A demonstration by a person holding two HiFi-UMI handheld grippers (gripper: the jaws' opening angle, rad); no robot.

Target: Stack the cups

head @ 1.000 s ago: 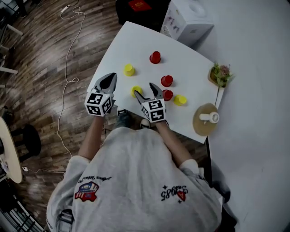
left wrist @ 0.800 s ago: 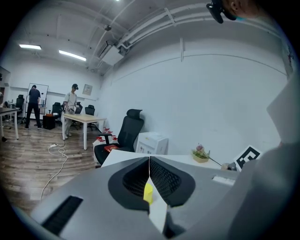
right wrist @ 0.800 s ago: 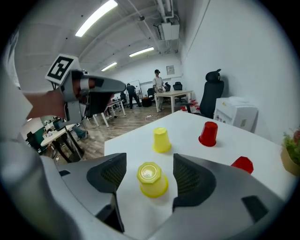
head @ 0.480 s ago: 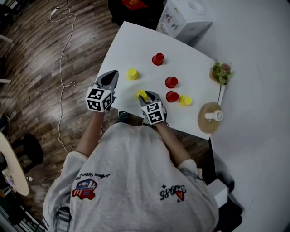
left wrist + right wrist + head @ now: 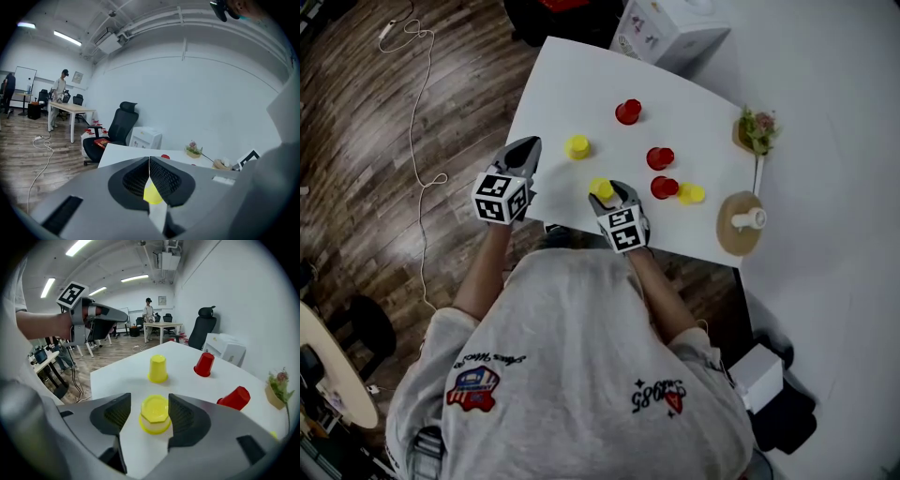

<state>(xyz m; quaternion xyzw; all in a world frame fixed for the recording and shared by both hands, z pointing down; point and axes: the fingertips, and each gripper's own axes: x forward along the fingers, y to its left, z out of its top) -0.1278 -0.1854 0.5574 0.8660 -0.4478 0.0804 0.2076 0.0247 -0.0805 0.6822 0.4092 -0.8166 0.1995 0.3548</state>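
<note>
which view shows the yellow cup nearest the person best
The right gripper view: the upside-down yellow cup sits large and sharp, centre frame. The head view shows it small, partly covered. The left gripper view shows only a yellow blur; which cup, unclear.

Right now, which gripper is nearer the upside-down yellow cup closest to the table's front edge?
Right. The right gripper straddles that yellow cup, with its jaws having just opened wider. The left gripper, shut, is well off to the cup's left.
</note>
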